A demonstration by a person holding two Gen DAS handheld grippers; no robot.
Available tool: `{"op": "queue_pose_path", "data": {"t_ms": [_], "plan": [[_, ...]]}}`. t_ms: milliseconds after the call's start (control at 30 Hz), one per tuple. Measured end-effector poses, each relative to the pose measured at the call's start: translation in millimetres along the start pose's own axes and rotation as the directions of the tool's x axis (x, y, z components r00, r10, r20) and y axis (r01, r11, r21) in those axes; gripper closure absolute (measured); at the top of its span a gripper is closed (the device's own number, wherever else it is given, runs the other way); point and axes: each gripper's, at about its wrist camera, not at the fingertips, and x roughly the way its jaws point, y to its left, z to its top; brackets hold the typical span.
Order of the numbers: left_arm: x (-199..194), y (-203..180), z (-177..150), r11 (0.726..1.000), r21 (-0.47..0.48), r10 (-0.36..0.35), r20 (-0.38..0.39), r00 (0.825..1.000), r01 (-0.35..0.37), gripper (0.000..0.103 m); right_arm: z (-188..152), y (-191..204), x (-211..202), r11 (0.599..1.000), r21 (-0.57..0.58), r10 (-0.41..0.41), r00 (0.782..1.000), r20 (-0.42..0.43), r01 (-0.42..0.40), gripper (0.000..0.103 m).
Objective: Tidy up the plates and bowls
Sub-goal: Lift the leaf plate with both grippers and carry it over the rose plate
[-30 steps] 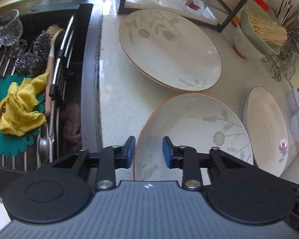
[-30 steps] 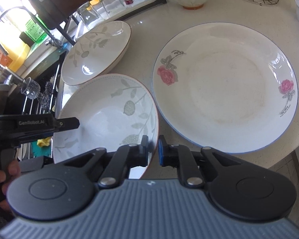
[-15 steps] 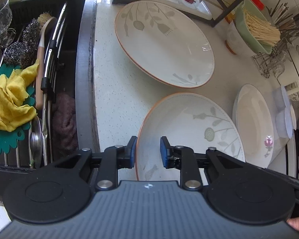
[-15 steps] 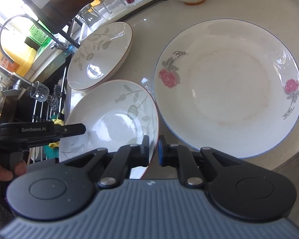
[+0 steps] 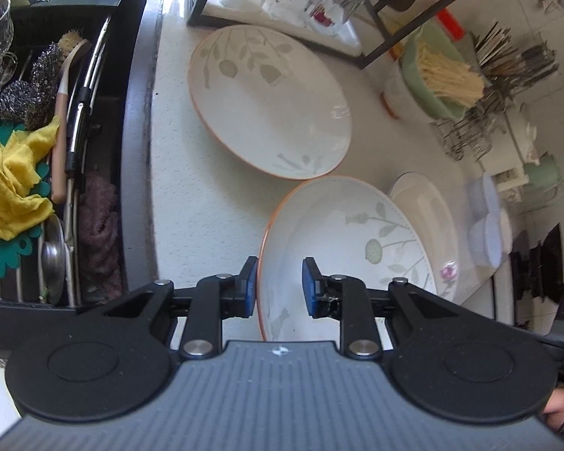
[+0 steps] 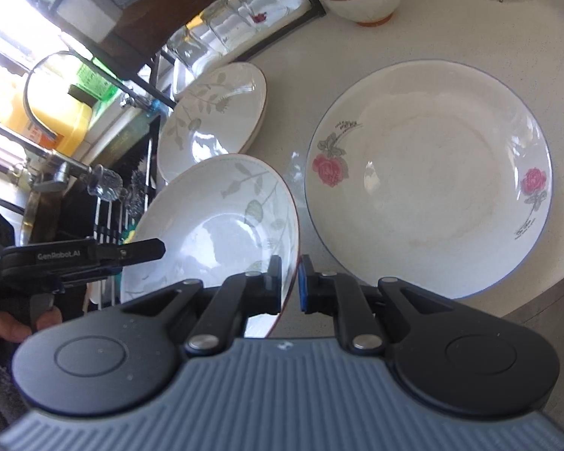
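Leaf-pattern bowl (image 5: 357, 240) sits tilted between both grippers — right gripper (image 6: 290, 282) pinched nearly shut on its near rim, left gripper (image 5: 278, 285) part open with the opposite rim against the left pad (image 5: 249, 287) and the right pad clear of it inside the bowl, so grip there is unclear. Versus a second ago the bowl is raised off the counter (image 5: 206, 203), its far edge now overlapping the second leaf-pattern plate (image 5: 270, 101), rose plate (image 6: 428, 176) flat alongside — left jaws slightly narrower.
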Motion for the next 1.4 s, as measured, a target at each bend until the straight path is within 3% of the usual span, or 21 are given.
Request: {"op": "queue_pose_path", "data": {"t_ms": [400, 600, 867, 1100, 1400], "plan": [[17, -54, 15, 0.991, 0.096, -0.092, -0.038, 0.995, 0.095, 0.075, 14, -29, -51, 0.999, 0.053, -0.017, 0.99, 0.142, 0.009, 0.091], [46, -79, 16, 0.984, 0.096, -0.142, -0.091, 0.986, 0.151, 0.075, 27, -66, -58, 0.996, 0.088, -0.041, 0.989, 0.141, 0.029, 0.091], [82, -100, 12, 0.992, 0.082, -0.084, -0.121, 0.989, 0.095, 0.075, 38, -113, -40, 0.992, 0.125, -0.015, 0.995, 0.101, 0.002, 0.091], [102, -106, 16, 0.998, 0.047, -0.026, -0.134, 0.991, 0.032, 0.075, 54, -125, -29, 0.999, 0.053, 0.001, 0.996, 0.084, -0.006, 0.091], [120, -121, 15, 0.999, 0.04, 0.037, -0.137, 0.99, -0.032, 0.075, 68, -136, -13, 0.999, 0.0, -0.036, 0.999, 0.038, 0.036, 0.091]]}}
